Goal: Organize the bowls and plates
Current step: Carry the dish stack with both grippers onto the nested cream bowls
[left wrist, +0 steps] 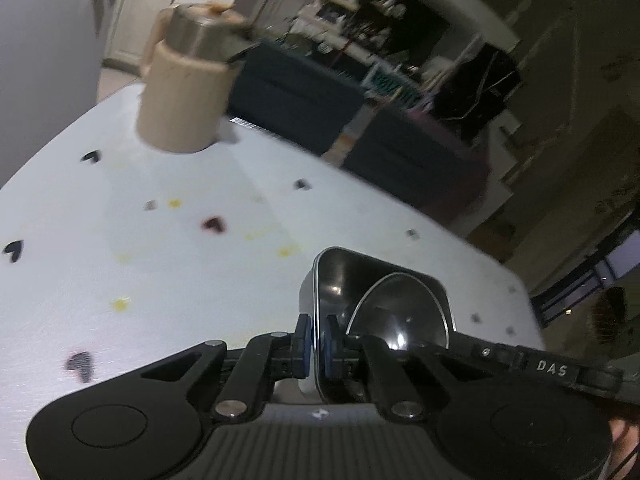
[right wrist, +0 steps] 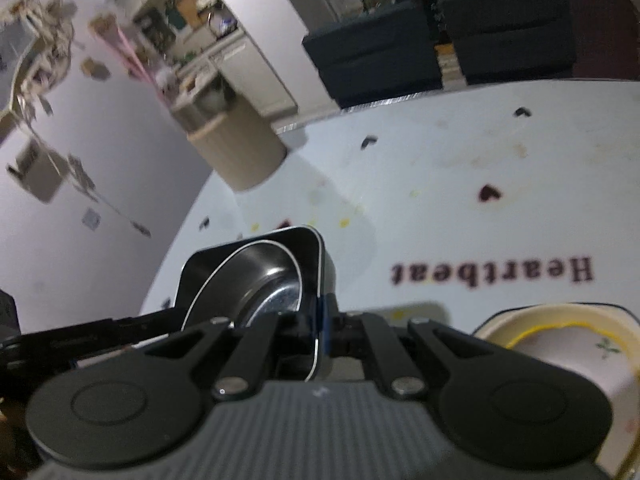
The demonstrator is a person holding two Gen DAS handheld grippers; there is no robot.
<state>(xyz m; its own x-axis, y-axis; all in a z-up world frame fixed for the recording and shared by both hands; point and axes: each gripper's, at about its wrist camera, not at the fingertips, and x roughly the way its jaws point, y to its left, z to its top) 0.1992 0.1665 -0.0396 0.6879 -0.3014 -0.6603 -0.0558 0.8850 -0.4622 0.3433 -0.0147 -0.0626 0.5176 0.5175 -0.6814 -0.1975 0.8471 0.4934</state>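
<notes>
The left gripper [left wrist: 316,338] pinches the square steel tray's [left wrist: 332,276] rim, round bowl [left wrist: 400,312] inside; beige jug [left wrist: 184,92] at eleven o'clock

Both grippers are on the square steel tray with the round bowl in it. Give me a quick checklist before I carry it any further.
1. Left gripper shut on the tray rim: ok, pads pinch the wall of the square steel tray.
2. Right gripper shut on the opposite rim: ok.
3. Round steel bowl seated in the tray: not ok, it leans against one wall and could slide.
4. Tray level: cannot tell, both views are tilted and blurred.
5. Path clear of the beige canister: ok, it stands well away.
6. Cream plate near the right gripper: cannot tell how much clearance there is.
</notes>
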